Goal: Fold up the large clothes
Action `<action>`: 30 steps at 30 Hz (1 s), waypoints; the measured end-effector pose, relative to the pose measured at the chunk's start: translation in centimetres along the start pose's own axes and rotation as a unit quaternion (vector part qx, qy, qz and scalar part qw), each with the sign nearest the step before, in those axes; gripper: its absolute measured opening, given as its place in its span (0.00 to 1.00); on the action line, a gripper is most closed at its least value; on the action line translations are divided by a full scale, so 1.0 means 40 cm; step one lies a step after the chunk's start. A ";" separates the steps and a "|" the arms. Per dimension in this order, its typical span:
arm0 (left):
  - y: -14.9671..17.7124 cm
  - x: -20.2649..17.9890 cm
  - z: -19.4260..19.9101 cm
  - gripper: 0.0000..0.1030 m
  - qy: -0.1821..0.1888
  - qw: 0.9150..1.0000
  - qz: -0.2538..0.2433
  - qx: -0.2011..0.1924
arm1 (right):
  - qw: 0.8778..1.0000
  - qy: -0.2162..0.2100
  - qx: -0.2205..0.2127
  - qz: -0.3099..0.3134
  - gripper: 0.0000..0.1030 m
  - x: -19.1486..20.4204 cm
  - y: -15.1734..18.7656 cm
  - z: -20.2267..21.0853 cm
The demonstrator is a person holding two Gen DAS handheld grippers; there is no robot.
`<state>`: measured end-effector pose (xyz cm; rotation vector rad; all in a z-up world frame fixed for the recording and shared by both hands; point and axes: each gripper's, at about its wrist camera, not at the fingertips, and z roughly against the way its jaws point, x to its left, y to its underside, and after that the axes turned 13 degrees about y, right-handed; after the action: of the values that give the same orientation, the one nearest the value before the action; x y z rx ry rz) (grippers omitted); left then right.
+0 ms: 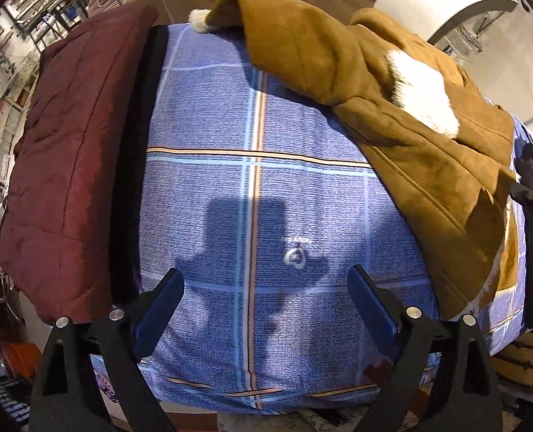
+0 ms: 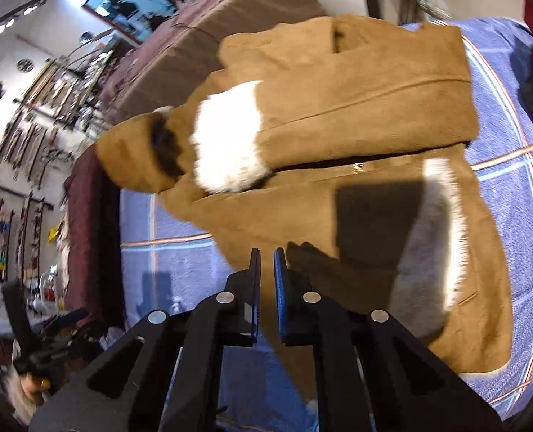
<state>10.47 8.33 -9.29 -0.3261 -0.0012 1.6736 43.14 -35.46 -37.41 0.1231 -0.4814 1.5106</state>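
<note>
We are holding the left gripper (image 1: 266, 284) spread wide above bare blue plaid bedding (image 1: 201, 194), free to reach; the right gripper (image 2: 266, 252), nearly clenched, is apparently pinching the tan suede coat (image 2: 356, 115) lying beyond, partly folded, ready for another fold.

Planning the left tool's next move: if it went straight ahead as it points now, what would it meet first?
Probably the blue plaid bedcover; the open left tool points at bare fabric between the maroon quilt and tan coat.
</note>
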 end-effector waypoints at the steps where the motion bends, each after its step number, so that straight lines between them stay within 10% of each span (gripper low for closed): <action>1: -0.002 0.016 0.005 0.87 -0.003 1.000 0.008 -0.002 | 1.000 -0.003 -0.005 0.014 0.08 0.020 0.009 0.014; 5: -0.007 0.057 0.018 0.87 -0.007 1.000 0.028 -0.006 | 0.999 0.034 0.010 -0.036 0.23 -0.039 0.003 0.002; 7: -0.007 0.059 0.020 0.88 -0.004 1.000 0.030 -0.008 | 0.994 0.054 0.028 -0.092 0.65 -0.111 -0.003 -0.015; 13: 0.001 0.007 0.002 0.88 0.007 1.000 0.007 0.001 | 0.988 0.125 0.002 -0.092 0.65 -0.212 -0.033 -0.029; 20: 0.014 -0.074 -0.018 0.91 0.023 0.999 -0.027 0.013 | 0.988 0.088 0.037 -0.117 0.64 -0.246 -0.023 -0.120; 25: 0.020 -0.092 -0.020 0.92 0.012 0.999 -0.043 0.015 | 0.991 0.119 0.022 -0.056 0.26 -0.177 -0.001 -0.090; 30: 0.010 -0.065 -0.009 0.92 0.011 0.999 -0.028 0.011 | 0.998 0.041 0.016 -0.054 0.12 -0.150 0.036 0.007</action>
<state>10.40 5.68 -9.18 -0.3247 0.0231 1.6136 41.76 -41.02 -39.71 0.1100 -0.3786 1.4124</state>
